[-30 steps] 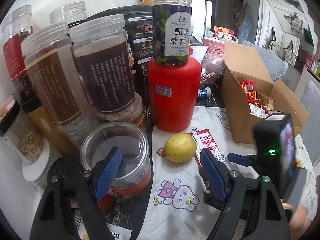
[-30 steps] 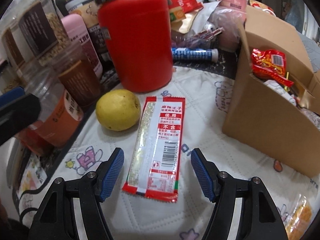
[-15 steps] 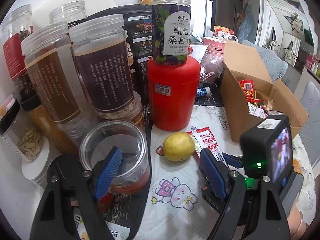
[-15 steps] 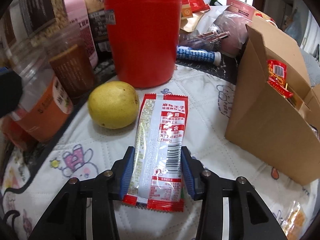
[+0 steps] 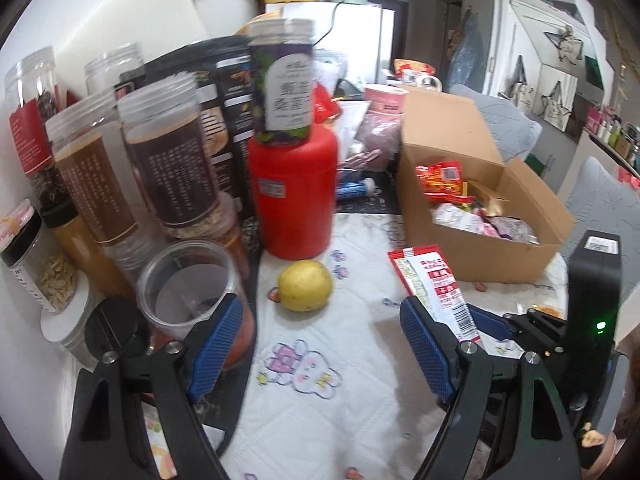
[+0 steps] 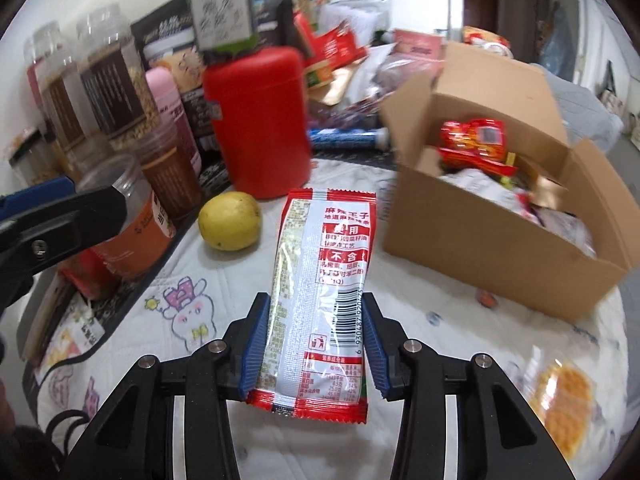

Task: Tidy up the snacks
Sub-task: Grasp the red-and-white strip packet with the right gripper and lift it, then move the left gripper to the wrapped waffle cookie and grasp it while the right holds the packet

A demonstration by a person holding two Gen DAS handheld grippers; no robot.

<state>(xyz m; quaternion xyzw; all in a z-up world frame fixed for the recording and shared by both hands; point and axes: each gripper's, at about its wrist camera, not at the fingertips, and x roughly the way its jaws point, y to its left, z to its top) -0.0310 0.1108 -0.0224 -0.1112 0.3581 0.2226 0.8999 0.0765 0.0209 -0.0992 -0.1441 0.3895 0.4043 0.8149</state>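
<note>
Snack packet [image 6: 320, 300] clamped between right hand-held gripper [image 6: 316, 348] fingers.

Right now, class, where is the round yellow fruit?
In the right wrist view, the round yellow fruit sits on the white quilted cloth, left of the gripped red-and-white snack packet, before the red canister.

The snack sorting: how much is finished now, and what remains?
Done: several packets already lie in the cardboard box. In hand: the right gripper is shut on the red snack packet, not yet in the box. Left: a yellow-orange packet lies on the tablecloth. The left gripper is open.
</note>
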